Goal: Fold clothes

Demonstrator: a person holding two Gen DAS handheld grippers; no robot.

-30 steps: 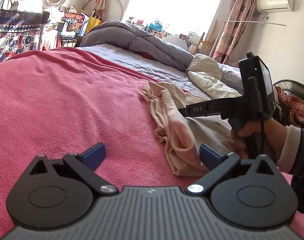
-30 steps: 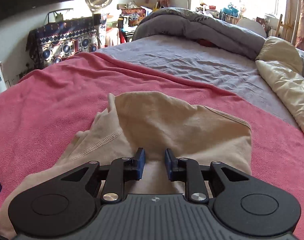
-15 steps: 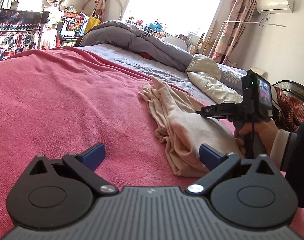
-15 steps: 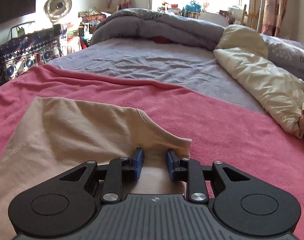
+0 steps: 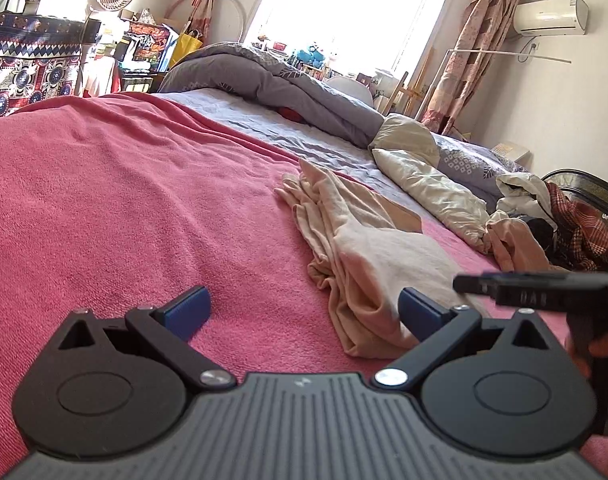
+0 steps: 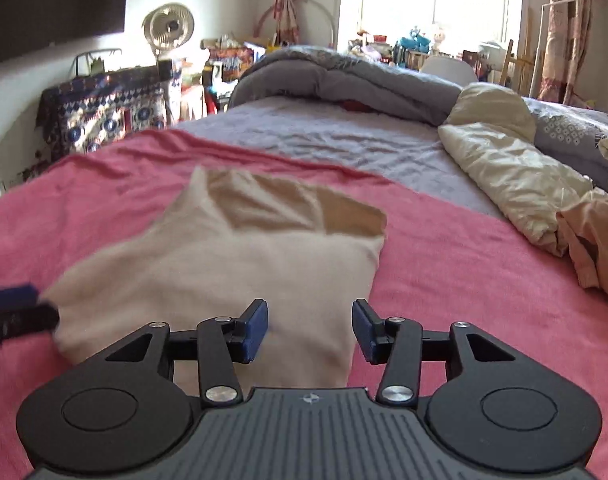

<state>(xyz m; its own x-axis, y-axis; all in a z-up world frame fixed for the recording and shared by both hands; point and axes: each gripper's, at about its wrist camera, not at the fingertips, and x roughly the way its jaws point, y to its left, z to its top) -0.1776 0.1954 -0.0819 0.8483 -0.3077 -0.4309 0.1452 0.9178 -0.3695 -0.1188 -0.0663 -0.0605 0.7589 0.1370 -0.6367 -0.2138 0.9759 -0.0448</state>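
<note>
A beige garment (image 6: pixel 239 264) lies partly folded on the pink blanket (image 5: pixel 103 208) that covers the near part of the bed, its far edge turned over so a darker tan inner face shows. The right gripper (image 6: pixel 310 330) hangs low over the garment's near end with its blue pads spread apart and nothing between them. The left gripper (image 5: pixel 304 312) is spread wide, its right pad just beside the garment's bunched near-left edge and its left pad over bare blanket.
</note>
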